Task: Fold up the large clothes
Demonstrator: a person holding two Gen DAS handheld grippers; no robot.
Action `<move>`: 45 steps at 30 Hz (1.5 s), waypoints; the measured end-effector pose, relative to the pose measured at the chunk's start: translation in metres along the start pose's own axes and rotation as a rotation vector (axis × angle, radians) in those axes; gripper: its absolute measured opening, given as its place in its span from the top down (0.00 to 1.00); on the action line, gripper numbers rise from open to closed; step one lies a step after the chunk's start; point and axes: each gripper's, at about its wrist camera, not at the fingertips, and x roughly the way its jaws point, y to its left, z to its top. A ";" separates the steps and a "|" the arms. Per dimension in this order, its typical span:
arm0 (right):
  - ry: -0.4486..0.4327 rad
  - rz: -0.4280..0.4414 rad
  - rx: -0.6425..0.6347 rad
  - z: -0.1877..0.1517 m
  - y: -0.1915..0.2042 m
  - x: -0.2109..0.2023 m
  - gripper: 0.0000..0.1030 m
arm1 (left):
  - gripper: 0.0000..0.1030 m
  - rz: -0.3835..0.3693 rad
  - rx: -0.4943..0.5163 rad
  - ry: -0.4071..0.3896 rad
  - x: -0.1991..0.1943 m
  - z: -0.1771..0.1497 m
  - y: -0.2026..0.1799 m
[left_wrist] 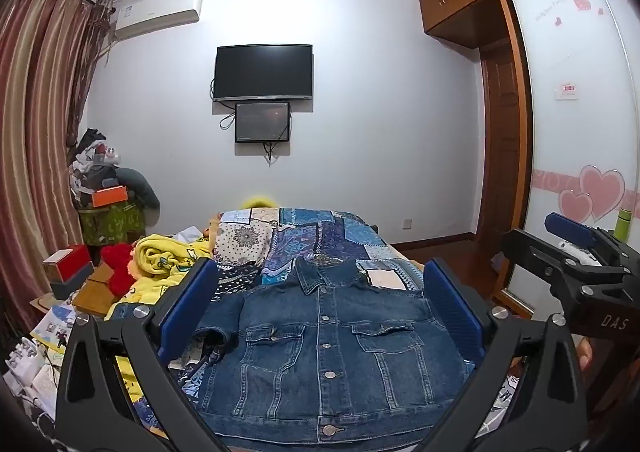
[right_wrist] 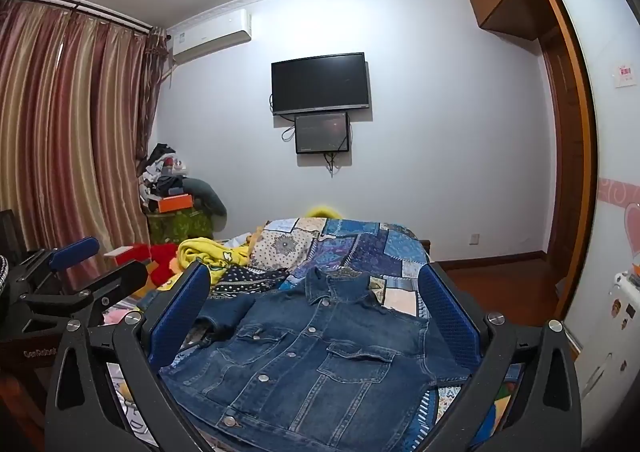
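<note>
A blue denim jacket (left_wrist: 324, 348) lies front up and buttoned on the bed, collar at the far end, its left sleeve bunched at the side. It also shows in the right wrist view (right_wrist: 316, 356). My left gripper (left_wrist: 318, 304) is open and empty, held above the jacket with its blue pads wide apart. My right gripper (right_wrist: 316, 308) is open and empty, likewise above the jacket. The right gripper shows at the right edge of the left wrist view (left_wrist: 576, 252), and the left gripper at the left edge of the right wrist view (right_wrist: 80, 264).
The bed carries a blue patchwork quilt (left_wrist: 320, 236) and a yellow blanket (left_wrist: 168, 256) at the left. Boxes and papers (left_wrist: 68, 276) crowd the left side. A wardrobe with heart-print doors (left_wrist: 580, 132) stands at the right. A TV (left_wrist: 264, 72) hangs on the far wall.
</note>
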 end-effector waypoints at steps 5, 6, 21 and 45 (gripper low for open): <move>0.005 -0.005 0.000 0.000 0.002 0.000 0.00 | 0.00 0.007 -0.006 0.002 0.003 0.000 0.002; 0.007 -0.004 0.001 0.000 0.002 0.001 0.00 | 0.00 0.007 -0.007 0.002 0.003 0.001 0.003; 0.020 -0.009 0.013 -0.002 -0.001 0.003 0.00 | 0.00 0.015 -0.022 0.019 0.012 0.002 0.006; 0.024 -0.013 0.015 -0.002 -0.005 0.005 0.00 | 0.00 0.018 -0.018 0.021 0.014 -0.002 0.008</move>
